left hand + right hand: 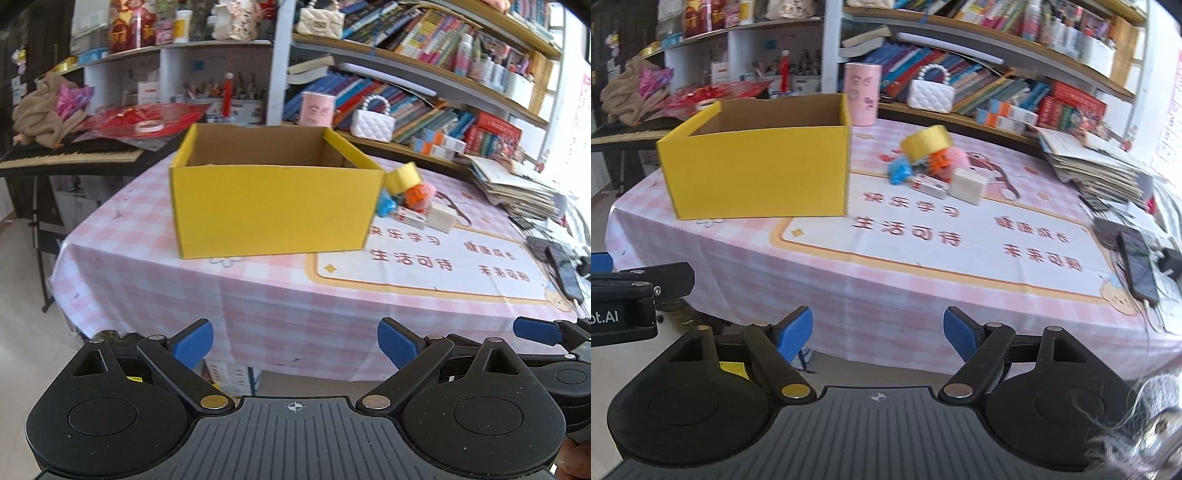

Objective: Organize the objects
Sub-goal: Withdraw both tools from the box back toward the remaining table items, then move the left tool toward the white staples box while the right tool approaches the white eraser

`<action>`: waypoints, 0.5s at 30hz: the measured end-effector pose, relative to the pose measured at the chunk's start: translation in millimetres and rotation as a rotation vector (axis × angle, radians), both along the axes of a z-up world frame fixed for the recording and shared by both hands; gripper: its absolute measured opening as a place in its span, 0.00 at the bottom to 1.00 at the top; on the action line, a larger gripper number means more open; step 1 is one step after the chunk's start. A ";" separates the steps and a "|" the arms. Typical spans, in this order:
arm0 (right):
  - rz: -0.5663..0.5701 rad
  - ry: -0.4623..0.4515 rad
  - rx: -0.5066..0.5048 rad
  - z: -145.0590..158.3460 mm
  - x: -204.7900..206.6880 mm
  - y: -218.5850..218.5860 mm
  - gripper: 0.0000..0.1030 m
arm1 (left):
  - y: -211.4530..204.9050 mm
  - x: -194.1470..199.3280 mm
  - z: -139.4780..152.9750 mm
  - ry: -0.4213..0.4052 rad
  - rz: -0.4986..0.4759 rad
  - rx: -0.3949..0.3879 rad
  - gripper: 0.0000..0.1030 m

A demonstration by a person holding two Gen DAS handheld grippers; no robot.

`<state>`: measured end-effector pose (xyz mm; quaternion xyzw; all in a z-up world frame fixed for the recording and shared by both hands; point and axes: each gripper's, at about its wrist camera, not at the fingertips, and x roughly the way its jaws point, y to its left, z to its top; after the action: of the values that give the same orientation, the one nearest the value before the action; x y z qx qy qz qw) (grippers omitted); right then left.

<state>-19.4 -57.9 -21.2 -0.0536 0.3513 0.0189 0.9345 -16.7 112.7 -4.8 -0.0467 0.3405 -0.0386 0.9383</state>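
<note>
My left gripper (295, 343): its jaws stand wide apart and nothing is between the blue pads; it hangs in front of the table edge, not over any object.
My right gripper (878, 334): the jaws are also apart, a little less wide than the left ones, and they hold nothing; it is also before the near edge of the table.
Yellow box (271, 206): an open cardboard box, upright on the pink checked tablecloth (155, 288), on the left part of the table; from here I cannot see what lies on its bottom.
Pile of small objects: it lies just beside the right wall of the box, on the cloth.
Yellow tape roll (925, 142): tilted, it rests on top of the pile.
White block (967, 186): at the near right side of the pile, touching a small flat carton (929, 186).
Blue thing (899, 171): at the left side of the pile, nearest to the box.
Orange and pink fluffy things (945, 160): under and behind the roll.
Phone (1137, 264): near the right edge of the table, well apart from the pile.
</note>
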 end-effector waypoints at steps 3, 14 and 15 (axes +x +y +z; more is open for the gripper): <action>-0.036 -0.002 0.005 0.6 -2.4 -9.6 0.75 | -8.6 1.6 0.8 -0.003 -0.027 0.004 0.95; -0.122 -0.001 0.012 -0.2 0.5 -41.7 0.77 | -41.5 17.7 -0.4 0.005 -0.115 0.014 0.95; -0.129 0.000 0.010 -0.2 1.8 -45.6 0.77 | -44.7 19.8 -0.4 0.008 -0.119 0.013 0.95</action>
<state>-17.5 -103.6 -21.5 -0.0259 0.3541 -0.0396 0.9340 3.1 68.0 -5.2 -0.0203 0.3464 -0.0921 0.9333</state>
